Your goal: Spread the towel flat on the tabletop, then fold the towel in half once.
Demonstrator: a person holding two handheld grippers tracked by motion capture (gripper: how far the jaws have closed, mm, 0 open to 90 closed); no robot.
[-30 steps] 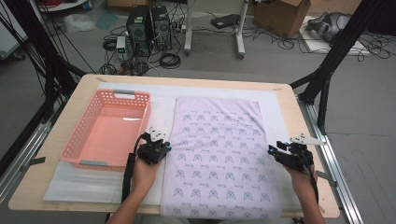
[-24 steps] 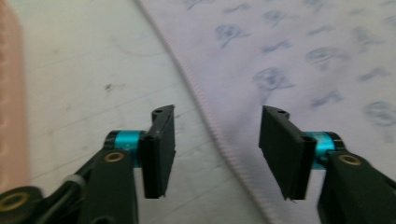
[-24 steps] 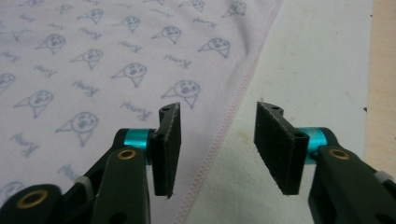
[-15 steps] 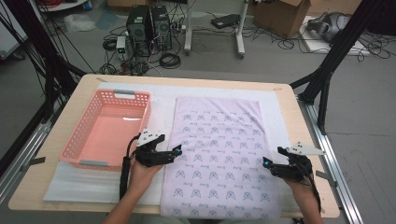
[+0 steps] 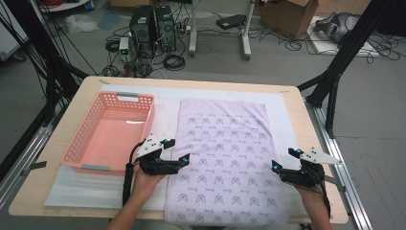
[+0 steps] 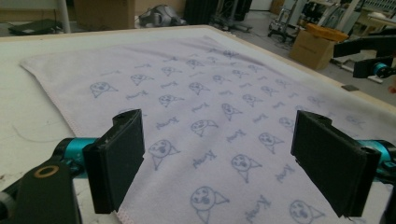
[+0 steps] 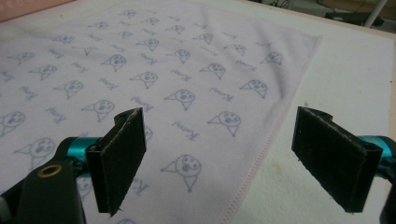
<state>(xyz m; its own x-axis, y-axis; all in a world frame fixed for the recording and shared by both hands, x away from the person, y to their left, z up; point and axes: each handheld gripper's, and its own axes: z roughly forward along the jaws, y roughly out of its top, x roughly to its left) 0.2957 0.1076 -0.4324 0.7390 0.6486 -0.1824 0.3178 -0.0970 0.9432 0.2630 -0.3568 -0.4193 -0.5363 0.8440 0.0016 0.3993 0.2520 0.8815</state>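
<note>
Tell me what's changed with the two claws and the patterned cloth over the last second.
Both claws have just been opening: the left claw at the cloth's left edge and the right claw at its right edge now stand wide, jaws over the edges, pressing on nothing. The right claw slid slightly toward the near end. The cloth lies flat as before, and the pink basket has not moved.
</note>
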